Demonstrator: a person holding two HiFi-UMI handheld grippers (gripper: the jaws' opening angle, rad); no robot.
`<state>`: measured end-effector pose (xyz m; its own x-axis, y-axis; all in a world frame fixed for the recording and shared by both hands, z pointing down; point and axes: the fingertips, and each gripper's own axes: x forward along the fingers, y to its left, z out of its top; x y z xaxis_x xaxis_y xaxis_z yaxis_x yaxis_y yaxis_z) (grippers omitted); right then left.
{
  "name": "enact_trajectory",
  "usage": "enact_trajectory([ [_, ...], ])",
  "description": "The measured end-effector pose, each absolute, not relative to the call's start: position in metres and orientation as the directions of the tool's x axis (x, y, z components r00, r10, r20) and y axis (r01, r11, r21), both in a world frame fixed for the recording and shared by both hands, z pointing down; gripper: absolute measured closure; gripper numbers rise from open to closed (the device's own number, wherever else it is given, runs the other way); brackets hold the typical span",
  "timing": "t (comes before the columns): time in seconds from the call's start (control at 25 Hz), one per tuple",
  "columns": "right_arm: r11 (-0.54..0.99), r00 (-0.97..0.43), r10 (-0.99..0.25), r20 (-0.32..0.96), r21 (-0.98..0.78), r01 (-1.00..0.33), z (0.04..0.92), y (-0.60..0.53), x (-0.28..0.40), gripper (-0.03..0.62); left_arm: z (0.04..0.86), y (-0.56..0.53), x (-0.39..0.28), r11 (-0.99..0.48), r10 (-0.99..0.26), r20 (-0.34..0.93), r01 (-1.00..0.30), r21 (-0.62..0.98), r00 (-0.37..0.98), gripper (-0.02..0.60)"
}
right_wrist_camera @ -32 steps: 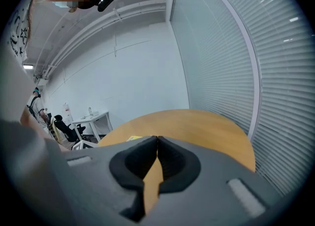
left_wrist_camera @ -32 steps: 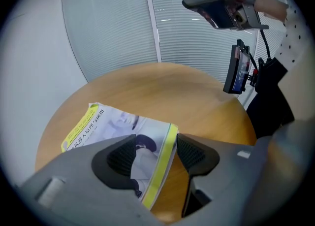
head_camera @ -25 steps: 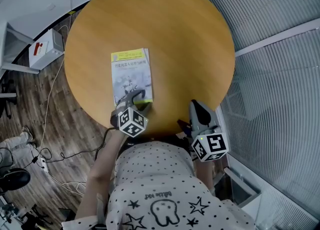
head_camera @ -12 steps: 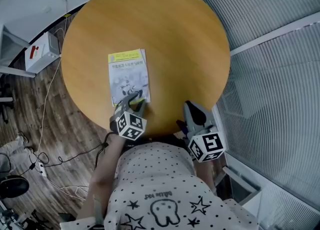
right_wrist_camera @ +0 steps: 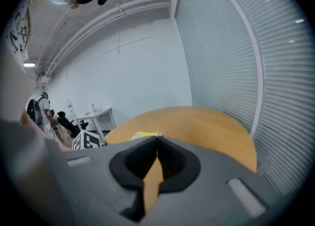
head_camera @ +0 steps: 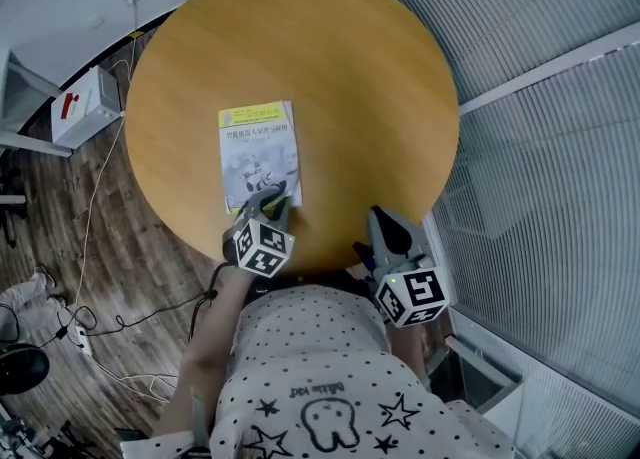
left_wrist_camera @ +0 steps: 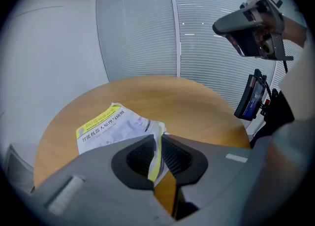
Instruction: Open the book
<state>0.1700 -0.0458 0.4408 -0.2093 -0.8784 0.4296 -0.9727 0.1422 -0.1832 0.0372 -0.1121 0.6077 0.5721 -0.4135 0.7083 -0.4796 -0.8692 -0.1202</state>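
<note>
The left gripper point(head_camera: 272, 205) has just been closing its jaws, and they now pinch the near right corner of the cover point(left_wrist_camera: 156, 144), which curls up between the pads while the rest of the book point(left_wrist_camera: 110, 126) lies flat on the table point(head_camera: 350, 67) just ahead of the tips. To do this step well, the pinch probably needs to stay light and on the cover alone; whether a page or two is caught with it cannot be told. The lift should likely go up and then arc over toward the book's far-left edge, away from the right gripper point(right_wrist_camera: 156, 141), slowly enough that the corner does not crease or slip out. The left gripper slants down at the table from its near edge, beside the person's body. The right gripper, jaws together on nothing, hangs off that edge to the left one's right, well apart from the book and tilted only slightly down.
</note>
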Motion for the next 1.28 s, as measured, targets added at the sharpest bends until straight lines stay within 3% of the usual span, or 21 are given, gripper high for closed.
enact_trajectory([
  [0.28, 0.124, -0.189, -0.886, 0.424, -0.178, -0.976, 0.443, -0.041, 0.174, 0.589, 0.603, -0.116, 0.032, -0.844, -0.445, 0.689, -0.524, -0.11, 0.573, 0.563],
  [1.28, 0.12, -0.175, -0.907, 0.382, -0.162, -0.979, 0.431, -0.035, 0.145, 0.589, 0.569, -0.142, -0.027, -0.691, -0.603, 0.6, -0.721, -0.061, 0.527, 0.565],
])
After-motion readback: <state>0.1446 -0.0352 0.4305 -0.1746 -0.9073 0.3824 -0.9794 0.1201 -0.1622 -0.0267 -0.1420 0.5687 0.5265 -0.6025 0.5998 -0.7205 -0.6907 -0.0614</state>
